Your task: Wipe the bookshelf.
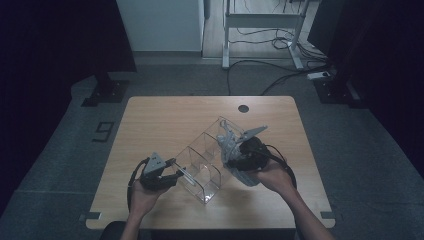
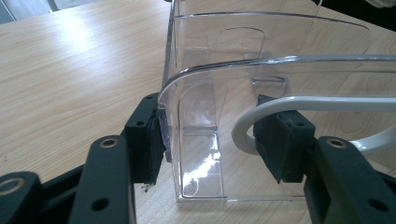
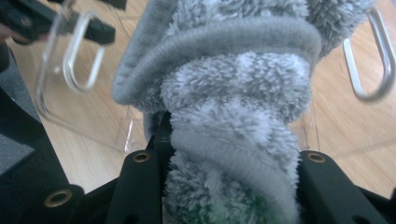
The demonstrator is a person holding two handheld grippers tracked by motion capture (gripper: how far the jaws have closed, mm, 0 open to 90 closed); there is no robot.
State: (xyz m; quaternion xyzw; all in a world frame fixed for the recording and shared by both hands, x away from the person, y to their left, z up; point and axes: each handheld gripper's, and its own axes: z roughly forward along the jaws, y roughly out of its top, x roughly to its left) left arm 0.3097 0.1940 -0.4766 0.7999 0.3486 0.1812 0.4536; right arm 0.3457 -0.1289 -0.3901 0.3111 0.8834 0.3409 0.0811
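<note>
A clear plastic organiser box [image 1: 202, 160] with several compartments lies slantwise on the wooden table [image 1: 160, 120]. My left gripper [image 1: 175, 172] is shut on its near-left end. In the left gripper view, one pad [image 2: 152, 140] presses the clear end wall [image 2: 196, 116] and the other presses the white wire handle [image 2: 299, 103], with the left gripper [image 2: 217, 137] straddling both. My right gripper [image 1: 231, 152] hovers over the box's right side, shut on a rolled grey fluffy cloth [image 1: 227, 139]. The cloth [image 3: 233, 79] bulges between the jaws of the right gripper [image 3: 229, 144].
A round cable hole [image 1: 243, 108] sits near the table's far edge. Beyond the table stand a white desk frame [image 1: 260, 22] and floor cables [image 1: 280, 75]. A second white wire handle [image 3: 373, 60] shows in the right gripper view.
</note>
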